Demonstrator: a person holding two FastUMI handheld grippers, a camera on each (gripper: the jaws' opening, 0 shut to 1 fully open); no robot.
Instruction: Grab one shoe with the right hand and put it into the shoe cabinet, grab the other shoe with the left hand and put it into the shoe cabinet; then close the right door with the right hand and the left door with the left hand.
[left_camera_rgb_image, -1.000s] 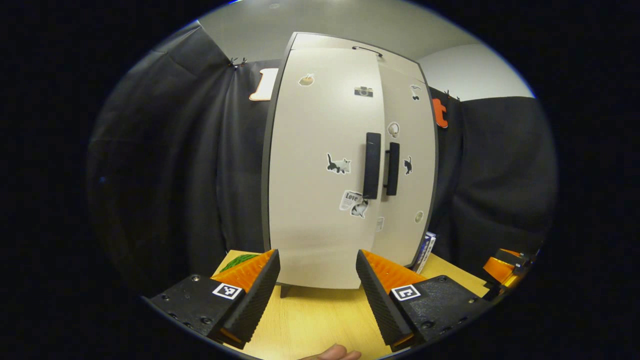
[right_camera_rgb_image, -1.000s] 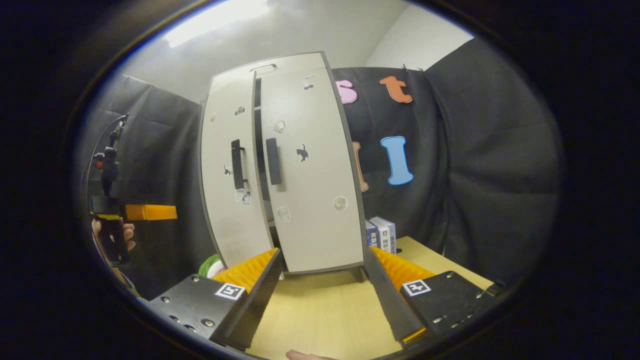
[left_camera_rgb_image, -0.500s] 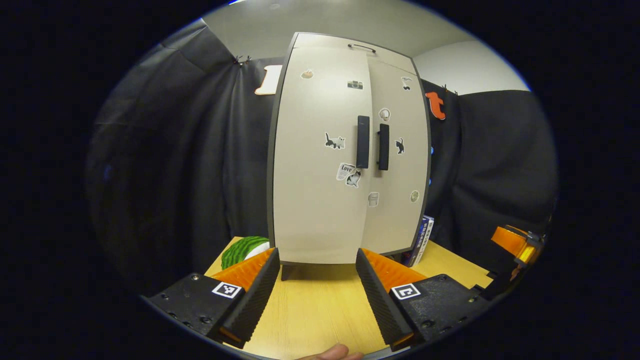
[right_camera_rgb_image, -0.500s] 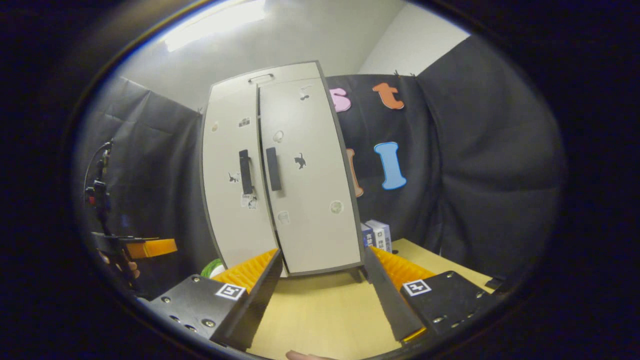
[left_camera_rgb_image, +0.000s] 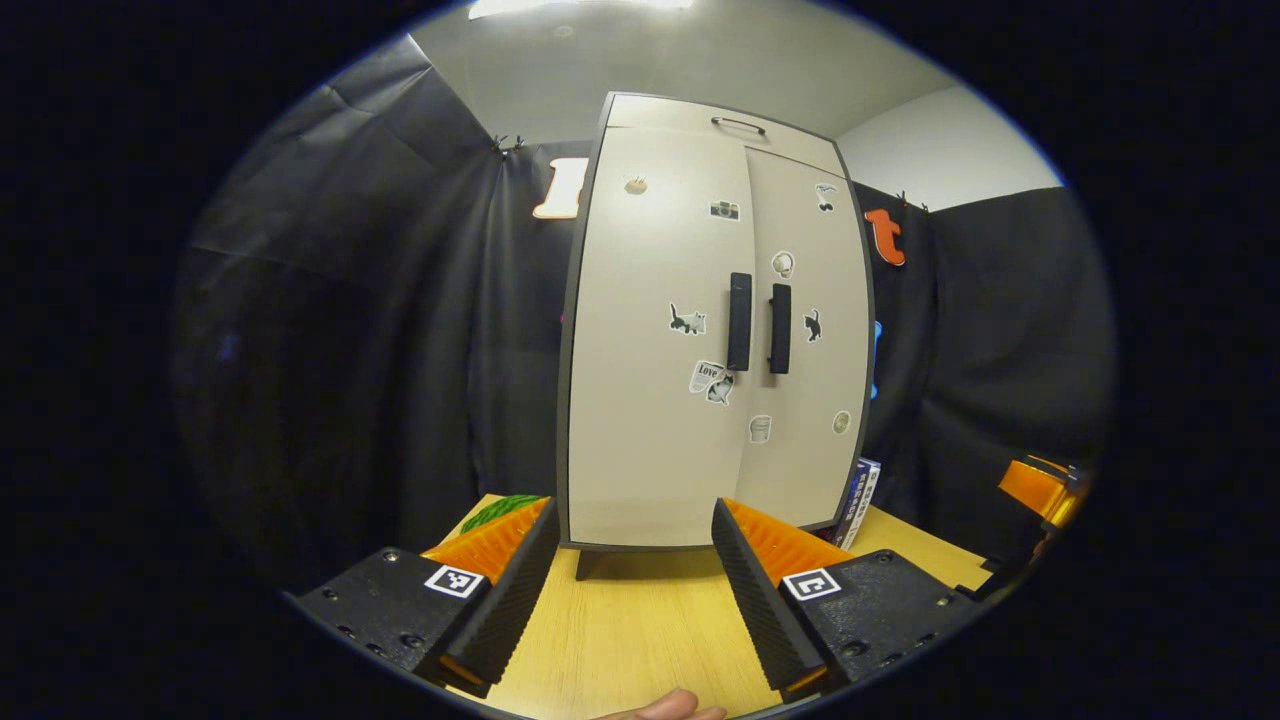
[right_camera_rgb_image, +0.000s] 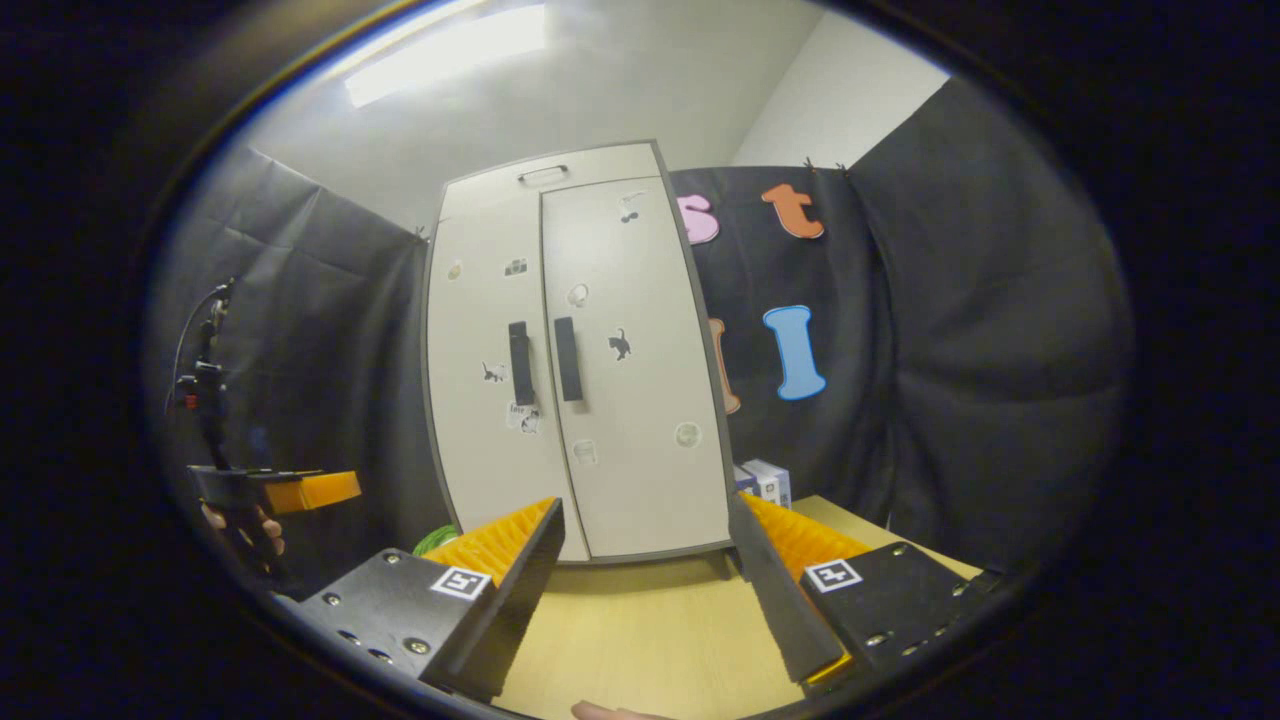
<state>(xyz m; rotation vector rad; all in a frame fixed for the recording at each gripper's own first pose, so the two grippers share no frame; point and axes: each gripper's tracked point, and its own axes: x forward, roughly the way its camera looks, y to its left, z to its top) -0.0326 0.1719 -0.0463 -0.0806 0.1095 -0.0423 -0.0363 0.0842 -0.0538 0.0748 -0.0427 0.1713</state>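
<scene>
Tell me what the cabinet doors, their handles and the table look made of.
Cabinet doors: likely matt beige laminated board; flat, dark-edged, soft glare. Handles: matt black bars, plastic or painted metal, unclear. Table: pale wood or wood-look laminate; fine straight grain lines.

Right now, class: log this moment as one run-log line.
shoe cabinet | both doors shut | left gripper open, empty | right gripper open, empty | both off cabinet

The shoe cabinet (left_camera_rgb_image: 715, 330) stands upright at centre frame on the wooden worktop (left_camera_rgb_image: 630, 640), both doors shut, black handles side by side. The left gripper (left_camera_rgb_image: 632, 590) spreads its jaws wide at the bottom, holding nothing. Books (left_camera_rgb_image: 860, 500) lean beside the cabinet's lower right.
</scene>
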